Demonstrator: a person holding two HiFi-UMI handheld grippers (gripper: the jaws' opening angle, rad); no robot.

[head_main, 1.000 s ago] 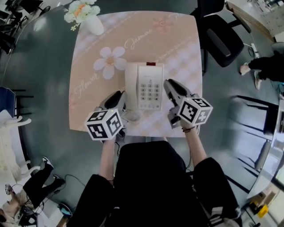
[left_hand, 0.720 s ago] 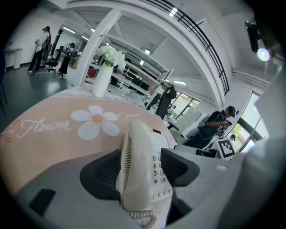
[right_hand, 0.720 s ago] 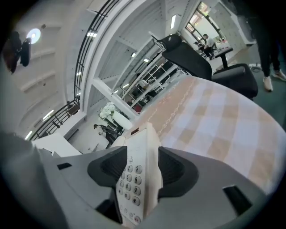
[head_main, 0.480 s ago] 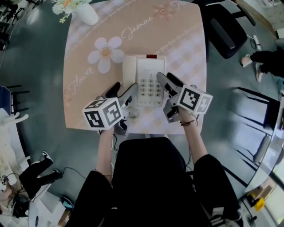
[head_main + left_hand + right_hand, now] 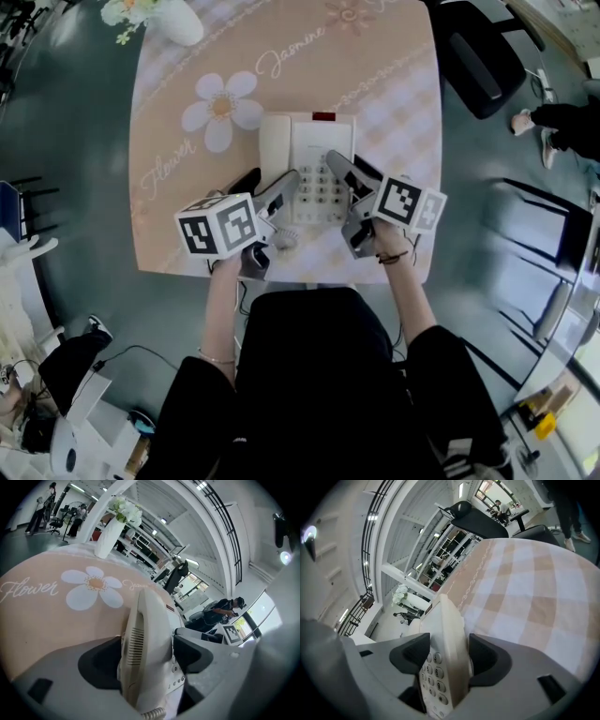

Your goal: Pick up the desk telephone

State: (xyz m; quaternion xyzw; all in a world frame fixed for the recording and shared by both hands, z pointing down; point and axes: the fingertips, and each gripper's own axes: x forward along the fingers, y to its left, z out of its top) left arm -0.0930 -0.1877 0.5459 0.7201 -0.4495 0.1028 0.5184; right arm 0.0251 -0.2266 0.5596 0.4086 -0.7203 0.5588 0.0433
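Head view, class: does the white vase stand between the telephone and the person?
No, the vase stands at the far left corner of the table, beyond the telephone from the person.

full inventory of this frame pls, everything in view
desk telephone: 1, cream, middle of table, handset on its left side
coiled cord: 1, cream, by the phone's near edge
tablecloth: 1, peach checks with daisy print, covers table
vase of flowers: 1, white, table's far left corner
office chair: 1, black, beyond table's far right corner
bystander's legs: 1 person, dark trousers, floor at right
left claw: 1, grey, jaws have just been opening, open astride the handset
right claw: 1, grey, jaws have just been opening, open astride the phone's right edge
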